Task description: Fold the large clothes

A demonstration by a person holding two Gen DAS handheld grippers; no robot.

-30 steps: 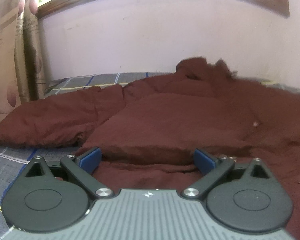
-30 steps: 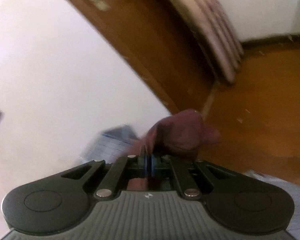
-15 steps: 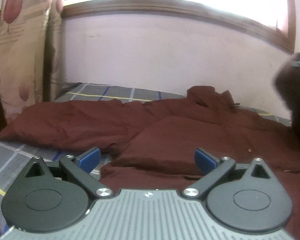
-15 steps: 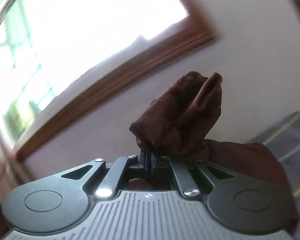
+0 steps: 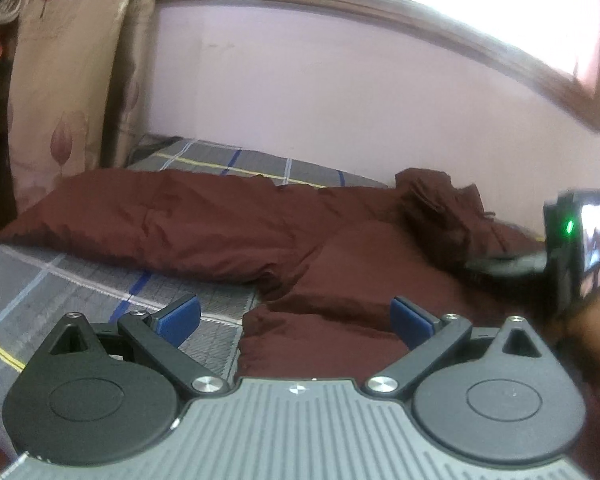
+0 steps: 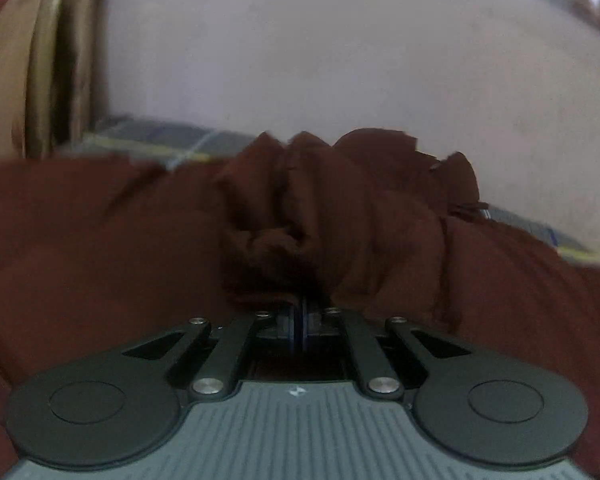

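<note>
Now, going L to R: curtain (image 5: 72,80) is hanging at far L; maroon garment (image 5: 204,224) is lying spread across bed (image 5: 32,288). L tool (image 5: 296,318) is hovering w/ fingers spread wide, gripping nothing. R tool (image 6: 300,320) is pinching bunched garment fabric, pads pressed together.

My right gripper (image 6: 301,322): fingers pinched together on a bunched fold of the maroon garment (image 6: 320,208) | garment spread over checked bedsheet (image 6: 168,136) | pale wall (image 6: 340,60) behind, curtain (image 6: 40,60) at left
</note>
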